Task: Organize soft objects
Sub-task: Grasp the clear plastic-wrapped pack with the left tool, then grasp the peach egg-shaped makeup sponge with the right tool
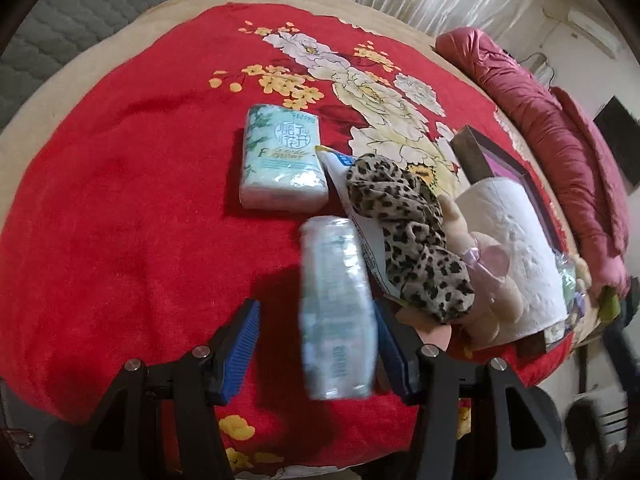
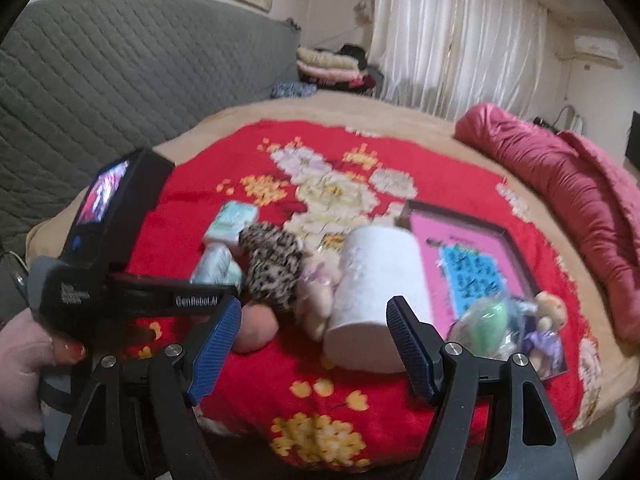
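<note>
In the left wrist view my left gripper (image 1: pixel 318 344) is open, and a blurred tissue pack (image 1: pixel 338 312) stands on edge between its blue pads, touching only the right pad. A second tissue pack (image 1: pixel 280 156) lies flat farther off. A leopard-print cloth (image 1: pixel 408 232), a beige plush toy (image 1: pixel 492 276) and a white paper roll (image 1: pixel 516 248) lie to the right. In the right wrist view my right gripper (image 2: pixel 314 344) is open and empty, just short of the paper roll (image 2: pixel 378 288). The left gripper's body (image 2: pixel 116 240) is at the left.
Everything lies on a red flowered blanket (image 1: pixel 120 200) over a bed. A dark-framed pink tray (image 2: pixel 472 264) sits at the right with wrapped small toys (image 2: pixel 516 324) on its near corner. A rolled crimson quilt (image 2: pixel 568 196) lines the right edge. A grey quilted headboard (image 2: pixel 120 72) is at the left.
</note>
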Demonstrator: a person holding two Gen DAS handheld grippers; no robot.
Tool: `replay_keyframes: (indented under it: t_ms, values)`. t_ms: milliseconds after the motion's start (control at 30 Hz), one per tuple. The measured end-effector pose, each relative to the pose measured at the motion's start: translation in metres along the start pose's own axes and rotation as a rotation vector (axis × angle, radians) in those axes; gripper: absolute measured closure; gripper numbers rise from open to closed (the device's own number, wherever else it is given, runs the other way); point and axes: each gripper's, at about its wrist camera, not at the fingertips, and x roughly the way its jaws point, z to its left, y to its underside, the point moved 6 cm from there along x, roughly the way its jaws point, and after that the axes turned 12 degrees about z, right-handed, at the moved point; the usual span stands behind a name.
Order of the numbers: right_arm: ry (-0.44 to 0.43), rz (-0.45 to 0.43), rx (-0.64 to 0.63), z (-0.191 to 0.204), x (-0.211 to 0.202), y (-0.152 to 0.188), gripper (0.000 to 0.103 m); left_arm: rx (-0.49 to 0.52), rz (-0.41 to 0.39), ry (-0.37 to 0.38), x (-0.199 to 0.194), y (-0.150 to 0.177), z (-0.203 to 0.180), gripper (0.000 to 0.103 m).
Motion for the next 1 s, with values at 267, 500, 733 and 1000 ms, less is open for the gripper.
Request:
replay_keyframes:
  t_ms: [267,500,733,1000]
  values:
    - [-0.062,0.102,-0.001,0.018,0.031,0.008,0.027,-0.025,0.023,0.141,0.010,-0.008,0.006,0.062]
    - [-0.083,0.160,0.003,0.031,0.052,0.011,0.027,-0.043,0.072,0.240,0.021,-0.011,0.007,0.082]
    - [-0.091,0.164,0.040,0.040,0.069,0.008,0.027,-0.093,0.048,0.302,0.014,-0.015,0.018,0.084]
    - [-0.096,0.211,0.118,0.042,0.098,0.011,0.026,-0.109,-0.034,0.315,-0.010,-0.021,0.037,0.084]
